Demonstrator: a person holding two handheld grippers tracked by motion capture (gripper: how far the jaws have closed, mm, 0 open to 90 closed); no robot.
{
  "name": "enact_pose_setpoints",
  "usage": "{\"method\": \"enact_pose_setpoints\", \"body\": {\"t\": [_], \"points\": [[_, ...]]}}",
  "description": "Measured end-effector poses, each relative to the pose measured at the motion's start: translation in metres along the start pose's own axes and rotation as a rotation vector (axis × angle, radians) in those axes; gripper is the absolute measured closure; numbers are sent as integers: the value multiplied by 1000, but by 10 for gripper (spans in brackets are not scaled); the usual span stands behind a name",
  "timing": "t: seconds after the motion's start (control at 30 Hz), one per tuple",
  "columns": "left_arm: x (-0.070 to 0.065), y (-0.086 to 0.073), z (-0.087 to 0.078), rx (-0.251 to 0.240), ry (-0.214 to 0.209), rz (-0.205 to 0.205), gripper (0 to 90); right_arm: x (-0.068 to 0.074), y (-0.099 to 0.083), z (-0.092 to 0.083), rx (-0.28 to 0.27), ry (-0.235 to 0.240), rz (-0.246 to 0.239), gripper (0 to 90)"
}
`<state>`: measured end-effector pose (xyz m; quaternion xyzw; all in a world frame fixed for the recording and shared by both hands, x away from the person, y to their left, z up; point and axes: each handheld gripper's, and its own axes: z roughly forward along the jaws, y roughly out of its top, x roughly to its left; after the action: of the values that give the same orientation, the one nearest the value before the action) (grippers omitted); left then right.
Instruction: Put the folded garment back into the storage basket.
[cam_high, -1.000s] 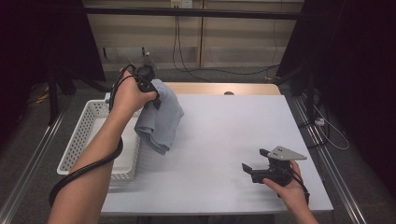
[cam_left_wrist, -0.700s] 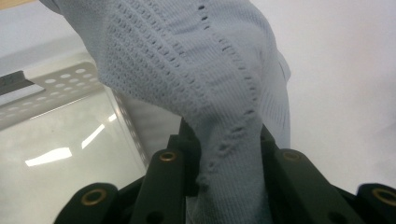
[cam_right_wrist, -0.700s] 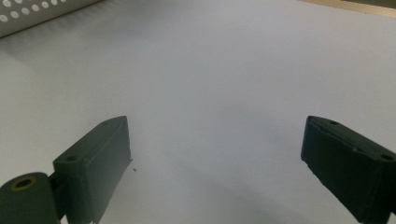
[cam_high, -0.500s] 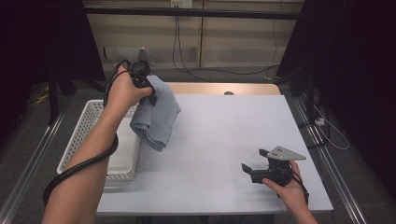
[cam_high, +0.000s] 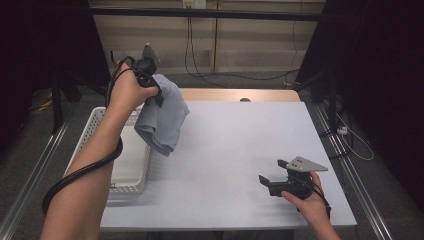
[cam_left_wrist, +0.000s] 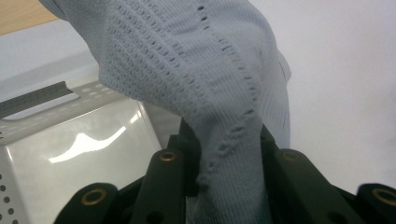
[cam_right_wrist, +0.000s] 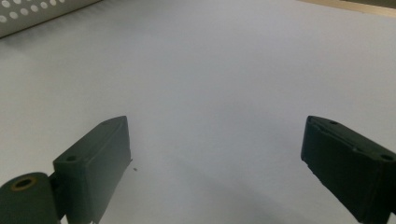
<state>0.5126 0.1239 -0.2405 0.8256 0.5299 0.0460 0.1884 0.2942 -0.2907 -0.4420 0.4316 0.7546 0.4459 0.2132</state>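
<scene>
A white perforated basket (cam_high: 130, 186) sits on the white table (cam_high: 240, 150), at its left edge

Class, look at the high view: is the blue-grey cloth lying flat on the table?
No: the cloth hangs in the air from the left gripper, raised above the white basket and the table's edge.

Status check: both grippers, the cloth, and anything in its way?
Left gripper shut on blue knit cloth, held hanging above table edge beside white basket. Right gripper open, low over table. Nothing in the way.
</scene>
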Motion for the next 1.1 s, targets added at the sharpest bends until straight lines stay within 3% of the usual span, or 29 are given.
{"method": "enact_pose_setpoints", "body": {"t": [0.3, 0.47, 1.1], "points": [[7, 3, -8, -11, 12, 9, 737, 0, 0, -1, -1, -3, -2, 75], [13, 2, -11, -19, 14, -11, 737, 0, -1, -1, -1, -4, 0, 75], [31, 2, -20, -36, 41, -27, 737, -1, -1, -1, -1, -6, 3, 75]]}}
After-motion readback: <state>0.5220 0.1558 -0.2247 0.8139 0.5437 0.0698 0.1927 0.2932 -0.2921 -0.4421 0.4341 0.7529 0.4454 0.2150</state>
